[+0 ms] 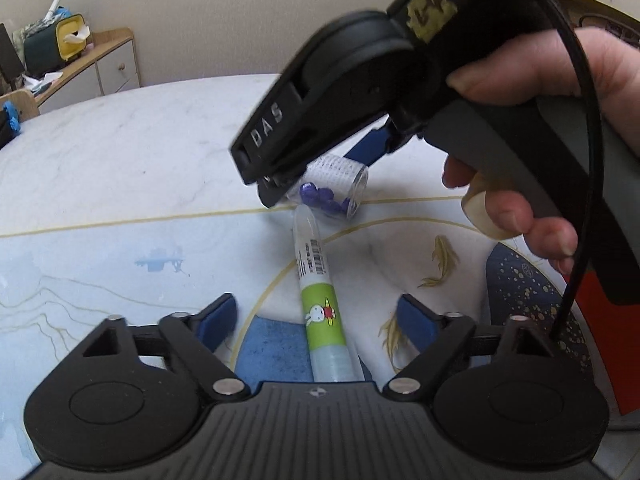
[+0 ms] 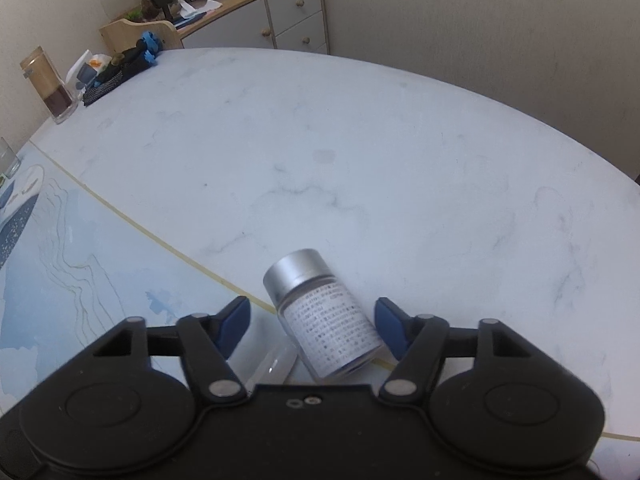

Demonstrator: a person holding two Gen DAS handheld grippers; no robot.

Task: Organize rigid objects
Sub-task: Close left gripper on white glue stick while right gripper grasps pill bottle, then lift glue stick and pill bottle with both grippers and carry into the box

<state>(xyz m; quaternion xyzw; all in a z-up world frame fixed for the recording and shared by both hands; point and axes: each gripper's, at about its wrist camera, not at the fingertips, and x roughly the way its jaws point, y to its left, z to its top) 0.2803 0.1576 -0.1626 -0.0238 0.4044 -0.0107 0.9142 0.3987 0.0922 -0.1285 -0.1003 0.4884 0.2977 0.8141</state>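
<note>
A clear jar (image 2: 330, 316) with a silver cap, a white printed label and purple pieces inside lies on its side on the table; it also shows in the left wrist view (image 1: 334, 190). My right gripper (image 2: 312, 316) is open with its blue pads on either side of the jar, not touching. A clear tube (image 1: 322, 300) with a green rabbit label lies on the mat between my left gripper's open fingers; its tip (image 2: 276, 362) touches the jar. My left gripper (image 1: 320, 320) is open around the tube.
The table is white marble (image 2: 360, 140) with a blue patterned mat (image 1: 100, 260) on the near side. A glass jar (image 2: 48, 84), dark cloth items (image 2: 116, 68) and a wooden sideboard (image 2: 256, 4) sit at the far left.
</note>
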